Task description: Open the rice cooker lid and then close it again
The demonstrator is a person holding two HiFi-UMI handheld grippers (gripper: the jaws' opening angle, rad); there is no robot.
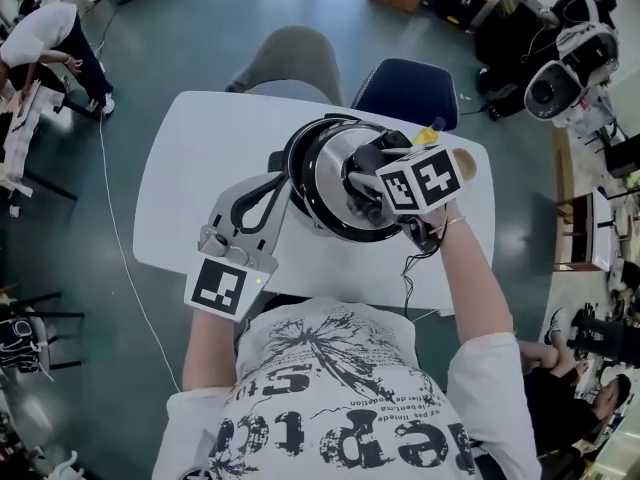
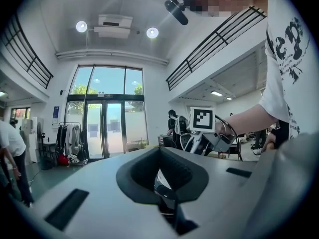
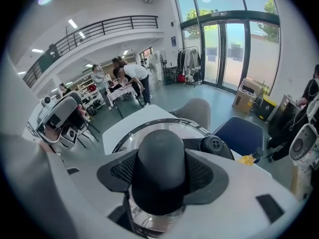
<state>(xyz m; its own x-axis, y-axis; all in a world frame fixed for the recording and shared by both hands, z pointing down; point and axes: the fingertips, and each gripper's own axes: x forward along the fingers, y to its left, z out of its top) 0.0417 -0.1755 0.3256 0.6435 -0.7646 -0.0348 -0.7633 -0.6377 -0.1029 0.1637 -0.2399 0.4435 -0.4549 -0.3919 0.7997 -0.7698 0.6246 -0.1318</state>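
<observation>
Jaws of the left gripper [image 1: 275, 190] reach in level from the left side of the white table [image 1: 190, 168]. They stand close together on a dark, shiny part at the left flank of the rice cooker [image 1: 300, 153]. In the left gripper view that part sits squeezed between the black pads.

The cooker stands near the middle of the table, just in front of the person's chest. Its black rim shows round the steel-and-glass lid [image 1: 335, 168]. The lid lies over the mouth of the pot, a little off to the right of the rim. Whether it rests on the pot or hangs just above cannot be told.

Right of centre, the right gripper [image 1: 365, 188] points steeply down, clamped on the lid's black knob [image 3: 160, 168], which fills the space between its pads.

Beyond the table stand a grey chair [image 1: 290, 63] and, further right, a dark blue chair [image 1: 405, 88]. A small yellow thing [image 1: 437, 126] sits by the table's far right edge.
</observation>
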